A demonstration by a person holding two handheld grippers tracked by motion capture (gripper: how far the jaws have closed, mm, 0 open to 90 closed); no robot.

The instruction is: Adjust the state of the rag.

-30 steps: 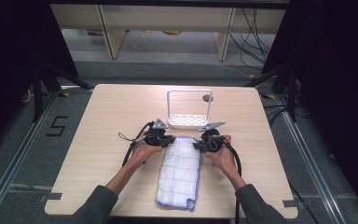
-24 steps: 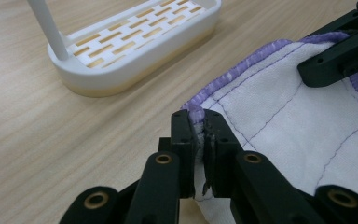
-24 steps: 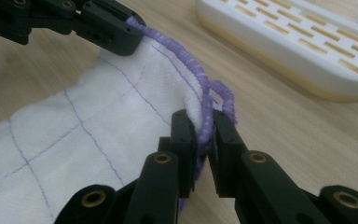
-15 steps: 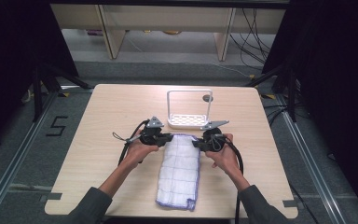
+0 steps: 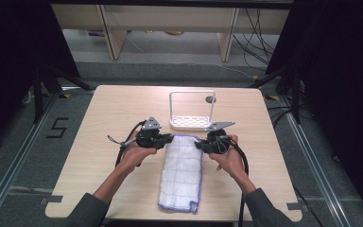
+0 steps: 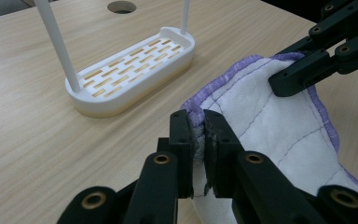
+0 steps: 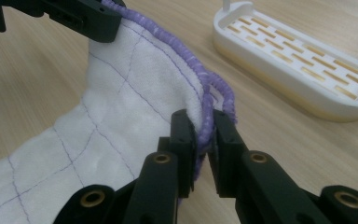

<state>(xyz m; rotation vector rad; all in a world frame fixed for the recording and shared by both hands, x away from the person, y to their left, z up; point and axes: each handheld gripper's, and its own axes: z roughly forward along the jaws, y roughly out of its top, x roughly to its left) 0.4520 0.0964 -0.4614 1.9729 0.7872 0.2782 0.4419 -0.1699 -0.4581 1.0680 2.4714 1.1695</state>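
Observation:
A white quilted cloth [image 5: 182,170] with purple edging lies folded lengthwise on the table, near its front. My left gripper [image 5: 169,138] is shut on the cloth's far left corner [image 6: 196,116]. At the far right corner [image 7: 209,112] my right gripper [image 5: 199,144] is shut on the purple hem. Both corners are lifted slightly off the wood, and the far edge of the cloth [image 7: 168,42] hangs between the two grippers. In the left gripper view the right gripper [image 6: 284,81] shows at upper right, clamped on the cloth [image 6: 270,121].
A white slotted rack [image 5: 192,124] with an upright wire frame stands just beyond the cloth, also in the left gripper view [image 6: 130,74] and the right gripper view [image 7: 298,60]. A round hole [image 5: 210,100] pierces the wooden table [image 5: 99,123] behind it. Cables trail from both grippers.
Both grippers have lifted the cloth's far corners slightly and shifted a little away from the person; the hands remain at either side of the cloth.

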